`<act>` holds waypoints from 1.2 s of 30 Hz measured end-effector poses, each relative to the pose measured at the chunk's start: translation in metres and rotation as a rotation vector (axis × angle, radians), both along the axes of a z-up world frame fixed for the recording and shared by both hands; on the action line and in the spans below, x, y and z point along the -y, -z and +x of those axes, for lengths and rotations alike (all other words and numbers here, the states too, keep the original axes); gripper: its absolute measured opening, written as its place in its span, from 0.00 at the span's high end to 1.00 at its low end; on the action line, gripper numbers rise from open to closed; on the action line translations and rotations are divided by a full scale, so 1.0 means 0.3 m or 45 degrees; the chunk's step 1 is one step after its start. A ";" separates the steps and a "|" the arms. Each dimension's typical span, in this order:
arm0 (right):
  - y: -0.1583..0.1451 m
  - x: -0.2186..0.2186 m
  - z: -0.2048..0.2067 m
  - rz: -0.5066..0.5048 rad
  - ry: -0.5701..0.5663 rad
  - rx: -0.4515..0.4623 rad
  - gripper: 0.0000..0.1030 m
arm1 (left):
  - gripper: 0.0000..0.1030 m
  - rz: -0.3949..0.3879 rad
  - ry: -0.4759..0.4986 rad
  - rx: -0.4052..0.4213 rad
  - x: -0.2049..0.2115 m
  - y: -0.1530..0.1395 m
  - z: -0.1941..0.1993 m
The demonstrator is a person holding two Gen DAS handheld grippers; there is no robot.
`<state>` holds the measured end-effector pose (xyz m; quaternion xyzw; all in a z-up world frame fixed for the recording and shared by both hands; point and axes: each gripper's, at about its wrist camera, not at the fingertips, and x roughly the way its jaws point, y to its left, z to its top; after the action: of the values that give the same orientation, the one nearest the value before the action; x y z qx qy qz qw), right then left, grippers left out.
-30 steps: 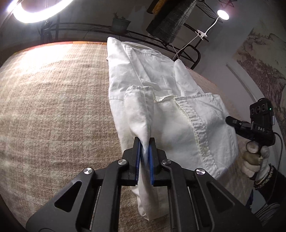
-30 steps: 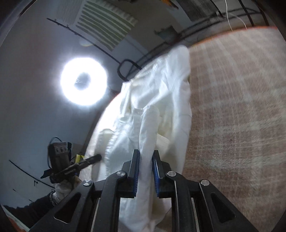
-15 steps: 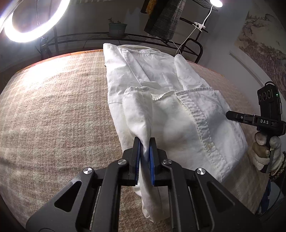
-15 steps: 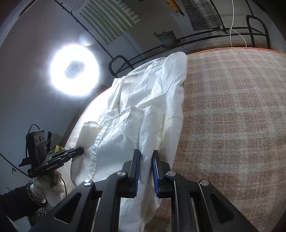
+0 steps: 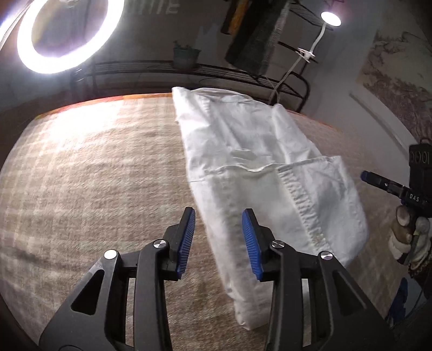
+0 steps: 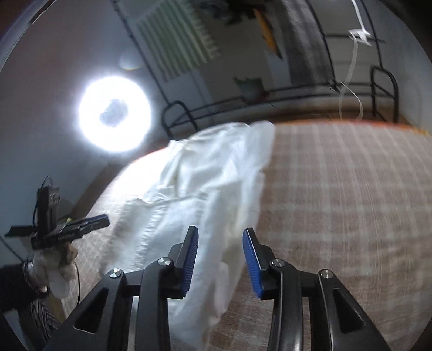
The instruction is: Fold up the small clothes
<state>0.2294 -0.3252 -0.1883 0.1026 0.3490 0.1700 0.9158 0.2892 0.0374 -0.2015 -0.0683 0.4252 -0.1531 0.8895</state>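
Observation:
A white button-up shirt (image 5: 251,162) lies on the plaid-covered table (image 5: 94,175), its near half folded back over the far half, button placket up. My left gripper (image 5: 218,237) is open and empty above the shirt's near left edge. My right gripper (image 6: 220,256) is open and empty over the shirt (image 6: 205,189) at its right edge. Each gripper also shows in the other's view: the right one (image 5: 378,182) at the shirt's right, the left one (image 6: 89,222) at its left.
A bright ring light (image 5: 62,35) stands behind the table's far left. A black metal rack (image 5: 216,73) with a potted plant (image 5: 186,55) and hanging dark cloth runs along the far edge. A clip lamp (image 5: 329,19) is at the far right.
Both grippers held pinched folds of the shirt and have opened. The fabric has dropped flat onto the shirt, and both grippers have drawn back a little.

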 end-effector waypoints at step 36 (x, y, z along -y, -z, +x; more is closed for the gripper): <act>0.142 0.136 0.722 0.161 0.102 -0.186 0.59 | 0.59 -0.290 -0.210 -0.212 -0.143 0.170 0.806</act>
<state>0.4459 -0.3661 -0.2308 0.1861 0.3989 0.1469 0.8858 0.5309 0.0804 -0.2526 -0.2159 0.4704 -0.1205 0.8471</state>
